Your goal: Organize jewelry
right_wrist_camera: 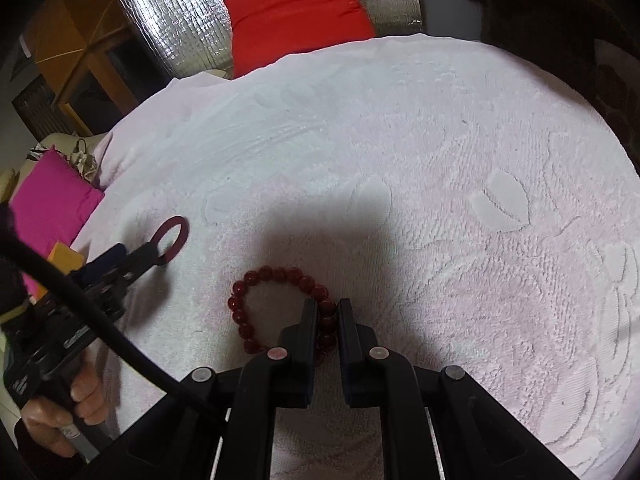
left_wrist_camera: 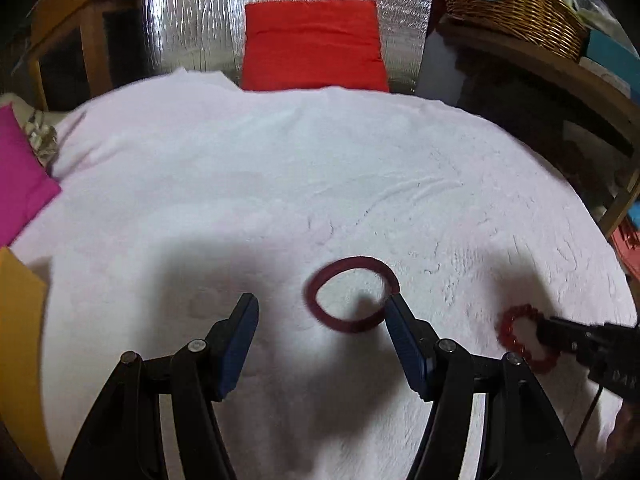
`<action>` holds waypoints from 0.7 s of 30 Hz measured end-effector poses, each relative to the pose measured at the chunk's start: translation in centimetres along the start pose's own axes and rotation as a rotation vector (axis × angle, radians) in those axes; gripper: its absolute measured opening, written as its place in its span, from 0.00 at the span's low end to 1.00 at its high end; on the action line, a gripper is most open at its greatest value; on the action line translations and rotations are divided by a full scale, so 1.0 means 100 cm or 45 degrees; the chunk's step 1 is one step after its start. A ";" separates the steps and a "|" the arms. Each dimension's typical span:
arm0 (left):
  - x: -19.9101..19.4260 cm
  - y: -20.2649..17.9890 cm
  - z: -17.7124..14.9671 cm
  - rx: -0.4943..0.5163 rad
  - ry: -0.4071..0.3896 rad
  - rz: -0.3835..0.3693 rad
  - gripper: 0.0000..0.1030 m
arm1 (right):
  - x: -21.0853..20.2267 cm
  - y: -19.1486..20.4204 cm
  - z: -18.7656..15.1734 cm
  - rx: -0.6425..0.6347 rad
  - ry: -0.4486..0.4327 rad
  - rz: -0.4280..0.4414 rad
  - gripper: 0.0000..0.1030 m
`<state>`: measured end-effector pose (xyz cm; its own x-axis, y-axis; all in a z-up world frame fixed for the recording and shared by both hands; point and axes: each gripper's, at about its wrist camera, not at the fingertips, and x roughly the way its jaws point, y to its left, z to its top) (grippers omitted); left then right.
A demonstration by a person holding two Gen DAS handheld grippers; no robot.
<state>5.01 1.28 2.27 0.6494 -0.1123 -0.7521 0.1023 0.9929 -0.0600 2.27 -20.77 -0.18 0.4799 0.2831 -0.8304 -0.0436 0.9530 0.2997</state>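
Gripping one side of the bead bracelet [right_wrist_camera: 280, 308], the right tool [right_wrist_camera: 323, 310] has its two fingers closed on the beads while the rest of the loop lies flat on the white towel [right_wrist_camera: 440, 160] that covers the counter. The left tool [left_wrist_camera: 320, 308] hovers low with its fingers spread wide and nothing between them; its right finger [left_wrist_camera: 404, 340] overlaps the near edge of the dark red bangle [left_wrist_camera: 352, 294], though I cannot tell whether it touches. That bangle lies flat on the towel, near the bracelet and to its left. A hand [right_wrist_camera: 68, 412] grips the left tool's handle at the lower left of the right wrist view. Beyond the towel sits a red cushion [left_wrist_camera: 314, 46], with a pink cushion [left_wrist_camera: 20, 176] off to the left and a wicker basket [left_wrist_camera: 516, 8] on a shelf to the right.
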 end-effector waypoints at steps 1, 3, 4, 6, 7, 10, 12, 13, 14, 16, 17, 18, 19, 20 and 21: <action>0.006 0.001 0.001 -0.018 0.013 -0.016 0.65 | 0.000 -0.001 0.000 0.003 0.001 0.002 0.10; 0.010 0.000 0.003 -0.047 0.005 -0.038 0.69 | 0.001 -0.001 0.001 0.012 0.003 0.005 0.10; 0.011 -0.002 0.003 -0.048 0.000 -0.042 0.69 | 0.001 -0.002 0.001 0.018 0.004 0.007 0.10; 0.014 -0.007 0.004 -0.028 0.009 -0.037 0.69 | 0.002 -0.001 0.001 0.020 0.003 0.005 0.10; 0.016 -0.010 0.003 -0.007 0.010 -0.021 0.69 | 0.002 -0.001 0.001 0.022 0.003 0.006 0.10; 0.017 -0.014 0.002 0.014 0.003 -0.022 0.69 | 0.001 -0.001 0.001 0.026 0.003 0.009 0.10; 0.014 -0.014 0.000 0.016 -0.002 -0.044 0.52 | 0.001 -0.001 0.001 0.027 0.003 0.013 0.10; 0.012 -0.014 0.000 0.025 -0.006 -0.047 0.49 | 0.001 -0.001 0.001 0.025 0.002 0.014 0.10; 0.011 -0.015 0.000 0.036 -0.009 -0.051 0.40 | 0.001 -0.001 0.001 0.025 0.002 0.014 0.10; 0.008 -0.014 -0.001 0.049 -0.012 -0.073 0.21 | 0.001 -0.002 0.001 0.024 0.001 0.014 0.10; 0.008 -0.014 -0.001 0.055 -0.012 -0.074 0.14 | 0.002 -0.002 0.002 0.024 0.001 0.014 0.10; 0.007 -0.014 -0.002 0.062 -0.013 -0.073 0.09 | 0.001 -0.002 0.002 0.026 0.000 0.014 0.10; 0.005 -0.014 -0.003 0.072 -0.013 -0.074 0.09 | 0.001 -0.001 0.002 0.026 0.000 0.014 0.10; 0.003 -0.013 -0.004 0.077 -0.011 -0.080 0.08 | 0.001 -0.001 0.002 0.025 -0.001 0.015 0.10; 0.000 -0.012 -0.005 0.078 -0.009 -0.087 0.08 | 0.000 -0.001 0.002 0.025 -0.004 0.022 0.10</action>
<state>4.49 0.08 2.01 0.6445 -0.1804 -0.7430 0.1923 0.9788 -0.0708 2.42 -20.95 -0.11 0.4817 0.2989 -0.8238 -0.0349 0.9458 0.3228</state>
